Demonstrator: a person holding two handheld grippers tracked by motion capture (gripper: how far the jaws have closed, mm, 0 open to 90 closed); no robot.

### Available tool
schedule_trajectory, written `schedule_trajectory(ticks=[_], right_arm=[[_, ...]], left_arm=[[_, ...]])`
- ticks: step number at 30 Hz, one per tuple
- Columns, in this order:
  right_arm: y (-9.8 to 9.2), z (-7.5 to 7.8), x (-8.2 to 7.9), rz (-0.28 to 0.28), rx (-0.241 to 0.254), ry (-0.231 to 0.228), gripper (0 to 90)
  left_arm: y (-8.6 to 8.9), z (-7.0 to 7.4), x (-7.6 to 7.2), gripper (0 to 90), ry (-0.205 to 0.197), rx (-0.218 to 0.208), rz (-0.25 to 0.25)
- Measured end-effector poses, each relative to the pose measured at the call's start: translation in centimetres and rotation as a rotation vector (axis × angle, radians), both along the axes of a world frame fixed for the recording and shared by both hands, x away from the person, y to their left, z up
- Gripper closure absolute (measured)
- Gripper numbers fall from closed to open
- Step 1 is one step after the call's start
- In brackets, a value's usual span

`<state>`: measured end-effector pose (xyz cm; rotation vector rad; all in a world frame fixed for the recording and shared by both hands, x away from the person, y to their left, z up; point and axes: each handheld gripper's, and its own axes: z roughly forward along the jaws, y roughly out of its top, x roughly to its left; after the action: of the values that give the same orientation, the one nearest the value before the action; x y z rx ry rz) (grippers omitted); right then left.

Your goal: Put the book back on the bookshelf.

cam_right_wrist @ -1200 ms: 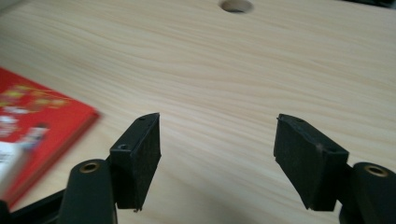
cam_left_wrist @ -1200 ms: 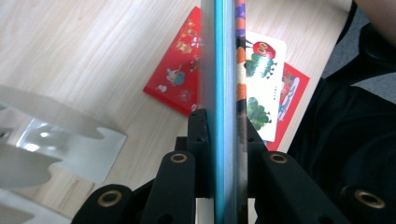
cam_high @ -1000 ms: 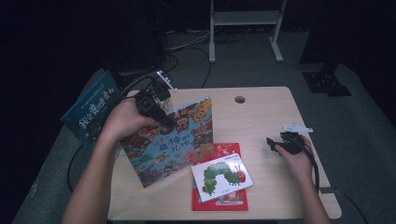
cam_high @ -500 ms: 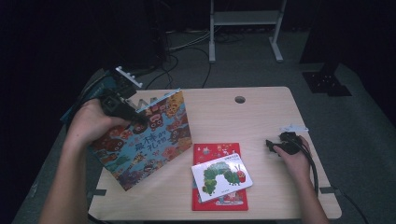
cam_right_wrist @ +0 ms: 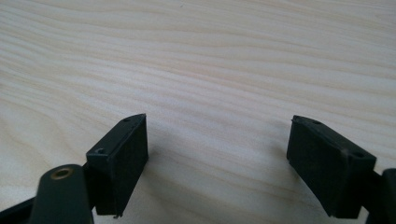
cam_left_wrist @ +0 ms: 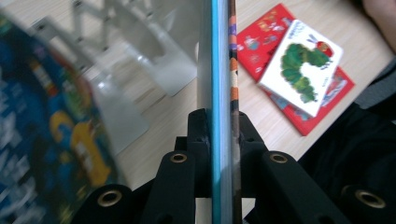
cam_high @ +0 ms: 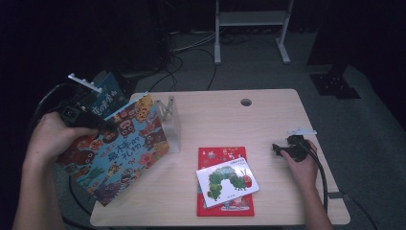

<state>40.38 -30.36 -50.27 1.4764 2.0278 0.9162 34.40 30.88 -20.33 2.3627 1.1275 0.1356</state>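
A large colourful picture book (cam_high: 124,148) hangs tilted over the table's left edge. My left gripper (cam_high: 95,122) is shut on its upper left edge. In the left gripper view the jaws (cam_left_wrist: 219,119) clamp the book's thin edge (cam_left_wrist: 217,56) between them. A white caterpillar book (cam_high: 228,182) lies on a red book (cam_high: 215,155) at the table's front middle. My right gripper (cam_high: 279,148) rests low on the right side of the table. Its jaws (cam_right_wrist: 217,135) have just been opening and stand apart over bare wood with nothing between them.
A grey metal bookend (cam_high: 171,122) stands on the wooden table (cam_high: 268,115) just right of the held book. Another blue book (cam_high: 106,98) leans behind my left hand, off the table's left side. Cables lie on the dark floor beyond.
My left hand has carried the picture book leftward until it overhangs the table's left edge, and the bookend has come into sight. The right hand has stayed in place.
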Motion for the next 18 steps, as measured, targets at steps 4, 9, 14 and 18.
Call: schedule_trajectory(ticks=[4, 9, 14, 18], right_arm=[[0.0, 0.0, 0.0, 0.000, 0.000, 0.000, 19.8], [0.0, 0.0, 0.0, 0.000, 0.000, 0.000, 19.8], [0.0, 0.0, 0.0, 0.000, 0.000, 0.000, 19.8], [0.0, 0.0, 0.0, 0.000, 0.000, 0.000, 19.8]], left_arm=[[2.0, 0.0, -0.6, 79.9, -0.002, 0.000, 0.059], [3.6, -0.2, -0.8, 79.9, -0.003, -0.001, 0.119], [4.5, -0.9, -0.3, 80.0, 0.005, 0.031, 0.195], [4.7, -1.4, 0.2, 79.9, 0.015, 0.050, 0.220]])
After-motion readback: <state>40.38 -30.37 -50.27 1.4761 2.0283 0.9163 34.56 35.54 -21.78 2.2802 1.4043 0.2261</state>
